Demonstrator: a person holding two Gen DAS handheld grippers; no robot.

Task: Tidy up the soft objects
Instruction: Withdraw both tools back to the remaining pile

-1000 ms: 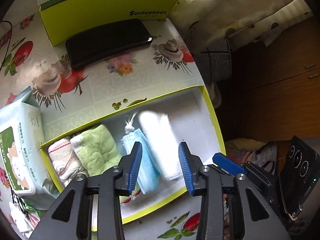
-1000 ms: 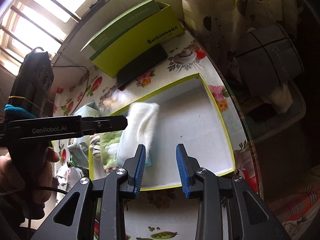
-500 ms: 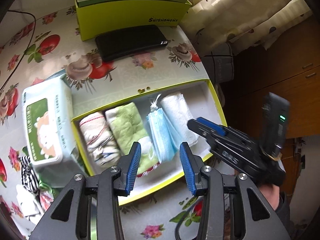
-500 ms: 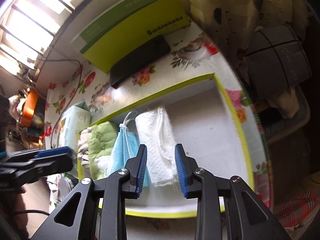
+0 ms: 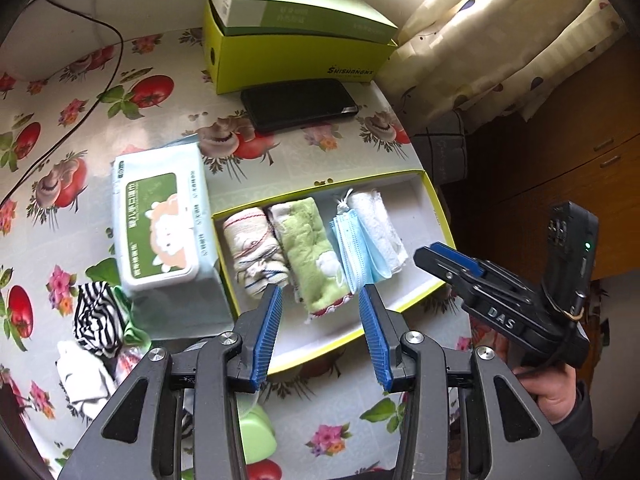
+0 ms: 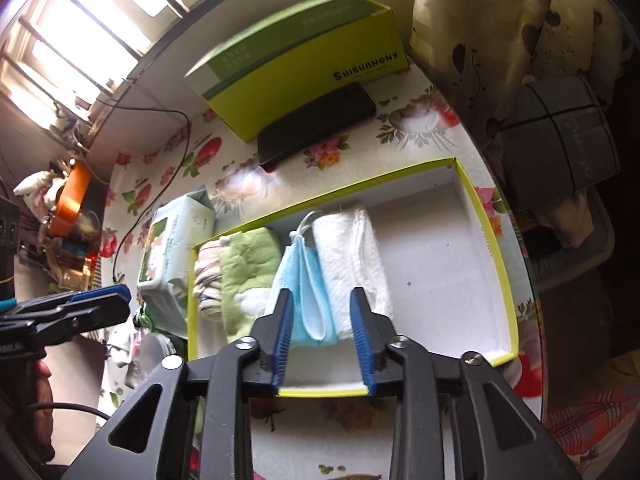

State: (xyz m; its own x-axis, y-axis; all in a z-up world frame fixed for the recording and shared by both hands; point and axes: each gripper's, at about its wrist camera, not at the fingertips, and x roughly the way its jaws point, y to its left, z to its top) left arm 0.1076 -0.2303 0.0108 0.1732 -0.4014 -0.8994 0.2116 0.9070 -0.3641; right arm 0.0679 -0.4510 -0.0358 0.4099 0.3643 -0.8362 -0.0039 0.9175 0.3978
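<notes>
Since the earlier frame, the left tool [image 5: 318,332] had pulled back, wide and empty; striped socks [image 5: 98,318] waited on the worktop [image 5: 52,224] to its left, nearest that hand. From the right view, the right tool [image 6: 320,340], empty, had just been opening above the tray's [image 6: 502,276] white towel [image 6: 352,264], which lay lengthwise away from it.

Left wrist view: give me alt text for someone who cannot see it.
A shallow yellow-rimmed box holds four folded soft items in a row. The open, empty left gripper hovers above it; a wipes pack lies beside it.
</notes>
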